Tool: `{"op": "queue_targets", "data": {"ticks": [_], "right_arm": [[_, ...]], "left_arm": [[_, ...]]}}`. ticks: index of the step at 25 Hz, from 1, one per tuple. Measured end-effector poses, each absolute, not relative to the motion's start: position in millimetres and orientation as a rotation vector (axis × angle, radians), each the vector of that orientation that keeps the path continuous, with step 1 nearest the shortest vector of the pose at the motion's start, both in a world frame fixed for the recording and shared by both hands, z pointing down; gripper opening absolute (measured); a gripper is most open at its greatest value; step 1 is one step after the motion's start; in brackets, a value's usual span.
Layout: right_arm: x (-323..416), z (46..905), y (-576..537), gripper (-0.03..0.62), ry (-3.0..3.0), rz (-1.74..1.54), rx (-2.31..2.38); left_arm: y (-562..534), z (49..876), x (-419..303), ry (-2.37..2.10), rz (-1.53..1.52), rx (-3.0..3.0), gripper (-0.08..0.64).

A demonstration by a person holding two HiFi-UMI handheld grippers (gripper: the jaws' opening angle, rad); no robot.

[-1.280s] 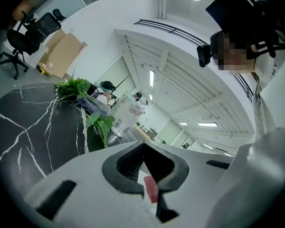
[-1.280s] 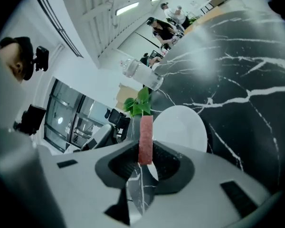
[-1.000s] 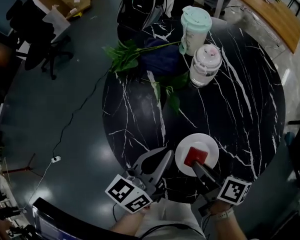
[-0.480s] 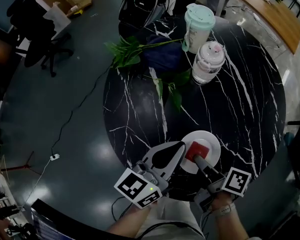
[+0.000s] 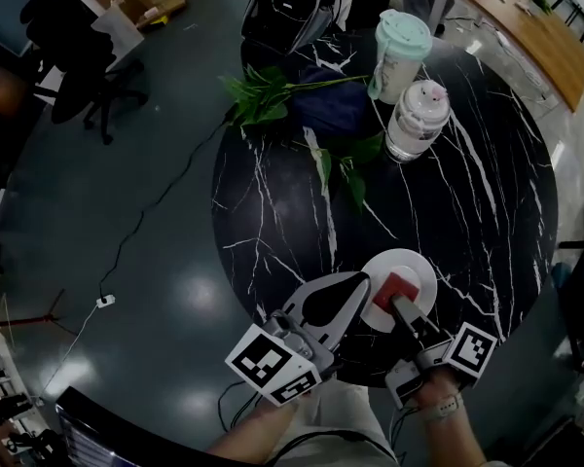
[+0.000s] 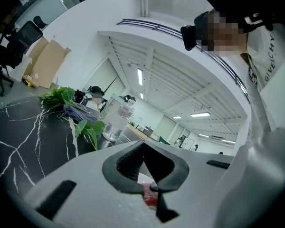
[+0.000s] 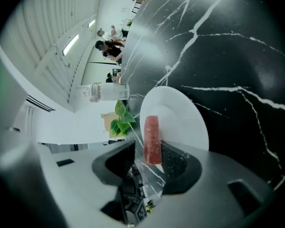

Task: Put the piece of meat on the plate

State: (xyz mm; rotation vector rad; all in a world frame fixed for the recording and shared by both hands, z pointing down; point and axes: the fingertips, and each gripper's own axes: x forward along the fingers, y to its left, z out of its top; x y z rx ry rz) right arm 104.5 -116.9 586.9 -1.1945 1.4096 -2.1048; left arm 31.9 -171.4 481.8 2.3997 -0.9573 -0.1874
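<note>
1. Pictured at the near edge of the black marble table (image 5: 467, 202): right gripper (image 7: 149, 150) tilted down over the white plate (image 5: 416, 264), jaws opening around the red piece of meat (image 7: 152, 137)
2. Standing on edge between those jaws, above the plate's near side; leaning on one pad, with a thin gap at the other; impossible to say from these views whether already resting on the plate
3. Parked just beside the plate, at its left in the head view: left gripper (image 6: 154, 188), pointing level, pinched shut on nothing
4. Judged close to done, with only the release and the retreat left
5. For a clean finish: hold the wrist steady while the jaws spread until both pads stand clear of the slab
6. Check that the meat lies on the plate, well inside the rim, before backing away
7. Draw straight back along the line of the jaws, never sideways, in case the meat clings to the pad and rides off the rim
8. Leave the plate unbumped and the left gripper out of the way
</note>
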Motion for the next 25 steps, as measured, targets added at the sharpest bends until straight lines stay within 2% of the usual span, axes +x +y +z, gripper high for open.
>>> {"op": "queue_targets", "data": {"ticks": [13, 18, 25], "right_arm": [[98.3, 562.3, -121.8, 0.341, 1.419, -2.006, -1.072], [91.5, 548.2, -117.6, 0.388, 1.636, -1.992, -0.987], [97.2, 544.0, -118.8, 0.393, 1.674, -1.952, -0.992]], "left_arm": [[-156.0, 474.2, 16.9, -0.950, -0.225, 2.377, 0.008], [-150.5, 473.6, 15.1, -0.935, -0.235, 2.373, 0.008], [-142.9, 470.8, 14.2, -0.912, -0.250, 2.365, 0.008]]}}
